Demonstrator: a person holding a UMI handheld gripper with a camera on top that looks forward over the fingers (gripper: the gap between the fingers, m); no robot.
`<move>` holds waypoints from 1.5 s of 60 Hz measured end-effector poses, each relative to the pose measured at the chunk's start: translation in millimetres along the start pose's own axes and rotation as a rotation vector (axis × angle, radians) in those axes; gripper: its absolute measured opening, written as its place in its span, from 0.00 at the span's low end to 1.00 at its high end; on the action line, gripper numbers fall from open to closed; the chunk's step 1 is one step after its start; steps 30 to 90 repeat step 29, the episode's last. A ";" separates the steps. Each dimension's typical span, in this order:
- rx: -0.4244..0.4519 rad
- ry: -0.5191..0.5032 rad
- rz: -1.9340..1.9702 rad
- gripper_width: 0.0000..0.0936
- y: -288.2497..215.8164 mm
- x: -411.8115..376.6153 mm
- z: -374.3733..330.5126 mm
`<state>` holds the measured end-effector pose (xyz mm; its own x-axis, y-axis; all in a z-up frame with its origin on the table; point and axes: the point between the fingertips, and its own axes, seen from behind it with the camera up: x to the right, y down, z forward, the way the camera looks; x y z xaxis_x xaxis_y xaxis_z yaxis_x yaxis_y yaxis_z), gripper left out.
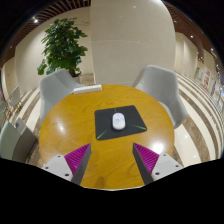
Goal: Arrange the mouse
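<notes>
On table, near its far right edge: mouse, centred on dark mat. Gripper hovered released just short of the mat, grasping nothing. Best approach judged straight ahead, fingers straddling the mouse's sides. Bare wood lay left; chairs crowded the far edge.

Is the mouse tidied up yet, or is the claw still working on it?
Looks mostly done: the white mouse sits in the middle of the dark mouse pad on the round wooden table. In hand: nothing; the claw is open, short of the pad. Left: maybe only straightening.
</notes>
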<state>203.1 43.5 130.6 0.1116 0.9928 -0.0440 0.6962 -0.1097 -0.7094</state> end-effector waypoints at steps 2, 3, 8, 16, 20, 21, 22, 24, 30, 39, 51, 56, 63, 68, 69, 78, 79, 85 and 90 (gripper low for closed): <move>-0.011 0.000 0.001 0.92 10.0 -2.3 -10.9; -0.015 0.000 0.001 0.92 14.7 -3.1 -15.9; -0.025 0.020 -0.008 0.92 35.1 -0.9 -37.8; -0.037 0.036 -0.017 0.92 58.2 -1.7 -56.3; -0.044 0.033 -0.008 0.91 65.2 -3.8 -62.1; -0.044 0.034 -0.007 0.91 66.4 -3.9 -63.1; -0.045 0.035 -0.005 0.92 67.3 -3.8 -63.8; -0.044 0.041 -0.006 0.92 68.1 -3.1 -64.9; -0.037 0.053 -0.018 0.91 67.5 -0.9 -66.6; -0.037 0.053 -0.018 0.91 67.5 -0.9 -66.6; -0.037 0.053 -0.018 0.91 67.5 -0.9 -66.6; -0.037 0.053 -0.018 0.91 67.5 -0.9 -66.6; -0.037 0.053 -0.018 0.91 67.5 -0.9 -66.6; -0.037 0.053 -0.018 0.91 67.5 -0.9 -66.6; -0.037 0.053 -0.018 0.91 67.5 -0.9 -66.6; -0.037 0.053 -0.018 0.91 67.5 -0.9 -66.6; -0.037 0.053 -0.018 0.91 67.5 -0.9 -66.6; -0.037 0.053 -0.018 0.91 67.5 -0.9 -66.6; -0.037 0.053 -0.018 0.91 67.5 -0.9 -66.6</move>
